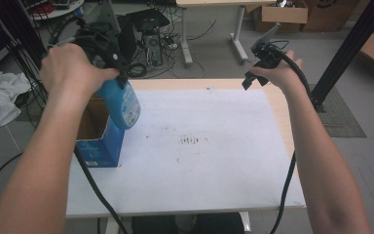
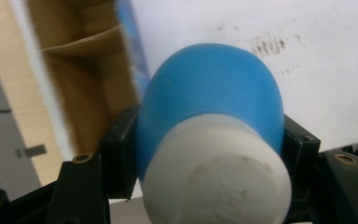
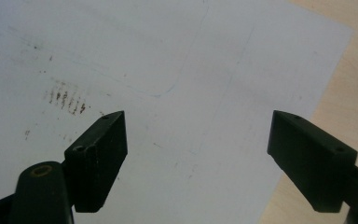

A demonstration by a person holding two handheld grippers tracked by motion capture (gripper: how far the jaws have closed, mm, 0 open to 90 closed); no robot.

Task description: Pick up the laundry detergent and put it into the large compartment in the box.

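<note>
The left claw (image 1: pixel 119 73) pinches a blue bottle (image 1: pixel 124 105) just below its white cap (image 2: pixel 219 177), one jaw pressed on each side. The bottle hangs from the claw toward 5 o'clock, above the near edge of an open blue cardboard box (image 1: pixel 97 146) at the worktop's (image 1: pixel 199 170) 9 o'clock side. The right claw (image 3: pixel 196 140) hovers spread, holding nothing, over the white sheet at 1 o'clock.

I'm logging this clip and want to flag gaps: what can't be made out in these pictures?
- Blue bottle: label print too small in the high view; the left gripper view is blurred.
- Open box: its inside is hidden by the left forearm and bottle.
- Right tool: jaws apart, cut off at the bottom edge.
</note>
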